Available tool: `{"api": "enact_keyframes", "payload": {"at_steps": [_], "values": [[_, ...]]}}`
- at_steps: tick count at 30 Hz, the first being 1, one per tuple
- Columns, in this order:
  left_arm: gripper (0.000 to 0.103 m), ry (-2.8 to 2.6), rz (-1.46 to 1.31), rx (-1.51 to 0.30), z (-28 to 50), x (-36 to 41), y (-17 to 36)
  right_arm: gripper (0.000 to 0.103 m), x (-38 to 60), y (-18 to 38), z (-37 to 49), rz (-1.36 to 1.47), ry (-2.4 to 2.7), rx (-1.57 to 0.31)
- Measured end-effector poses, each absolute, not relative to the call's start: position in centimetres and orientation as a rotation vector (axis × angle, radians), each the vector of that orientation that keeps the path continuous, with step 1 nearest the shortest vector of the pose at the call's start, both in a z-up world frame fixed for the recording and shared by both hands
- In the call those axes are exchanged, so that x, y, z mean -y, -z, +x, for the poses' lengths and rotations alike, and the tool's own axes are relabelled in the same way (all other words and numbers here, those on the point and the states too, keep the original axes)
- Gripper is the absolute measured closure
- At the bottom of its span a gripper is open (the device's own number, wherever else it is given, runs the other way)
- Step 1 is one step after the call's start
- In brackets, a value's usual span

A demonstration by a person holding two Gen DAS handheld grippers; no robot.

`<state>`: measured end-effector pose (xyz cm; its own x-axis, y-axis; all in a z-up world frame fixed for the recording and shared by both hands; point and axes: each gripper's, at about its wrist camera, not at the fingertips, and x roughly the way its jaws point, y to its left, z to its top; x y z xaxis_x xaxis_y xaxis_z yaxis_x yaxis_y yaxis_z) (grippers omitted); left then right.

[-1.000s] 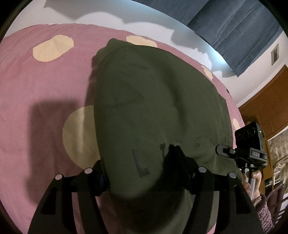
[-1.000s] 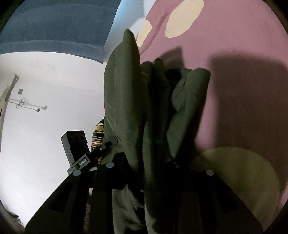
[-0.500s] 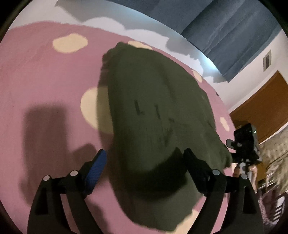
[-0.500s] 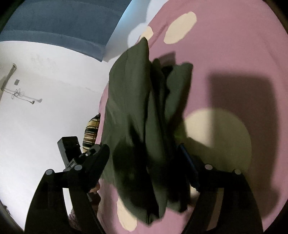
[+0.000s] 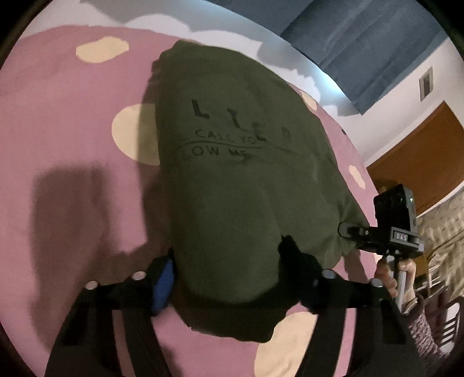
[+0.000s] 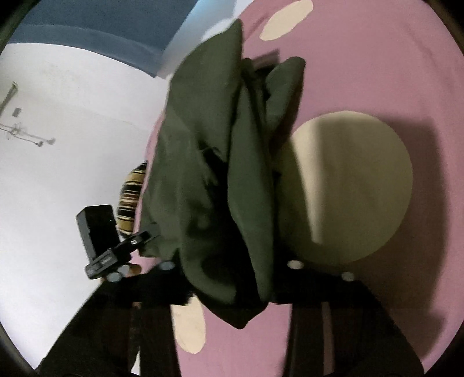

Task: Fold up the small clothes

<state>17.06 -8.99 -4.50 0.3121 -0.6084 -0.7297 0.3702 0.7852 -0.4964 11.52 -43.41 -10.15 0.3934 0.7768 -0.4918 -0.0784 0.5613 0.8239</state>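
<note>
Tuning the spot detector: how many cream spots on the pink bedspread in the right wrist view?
3 cream spots: top spot; big spot right of the olive shirt; low spot beside its lower edge. The shirt may hide more.

The folded shirt (image 5: 237, 185) lies on the bed (image 5: 66, 139), its near edge between the fingers of the left claw (image 5: 229, 269). The right claw (image 6: 229, 266) has the shirt's bunched side between its fingers. Curtains (image 5: 365, 37) hang behind the bed.
</note>
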Motion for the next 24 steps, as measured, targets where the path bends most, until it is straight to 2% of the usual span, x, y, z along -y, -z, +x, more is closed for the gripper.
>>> {"api": "enact_keyframes", "payload": {"at_steps": [3, 8, 24], "values": [[0.045, 0.625, -0.226, -1.074, 17.1, 9.5, 3.1, 0.081, 43.3, 8.9, 11.0, 0.837, -0.653, -0.998], [0.046, 0.616, -0.235, -1.07, 16.1, 9.4, 1.7, 0.083, 43.1, 7.9, 10.0, 0.858, -0.687, -0.978], [0.039, 0.617, -0.194, -1.042, 14.5, 9.1, 4.8, 0.082, 43.6, 12.9, 9.1, 0.98, -0.735, -0.963]]}}
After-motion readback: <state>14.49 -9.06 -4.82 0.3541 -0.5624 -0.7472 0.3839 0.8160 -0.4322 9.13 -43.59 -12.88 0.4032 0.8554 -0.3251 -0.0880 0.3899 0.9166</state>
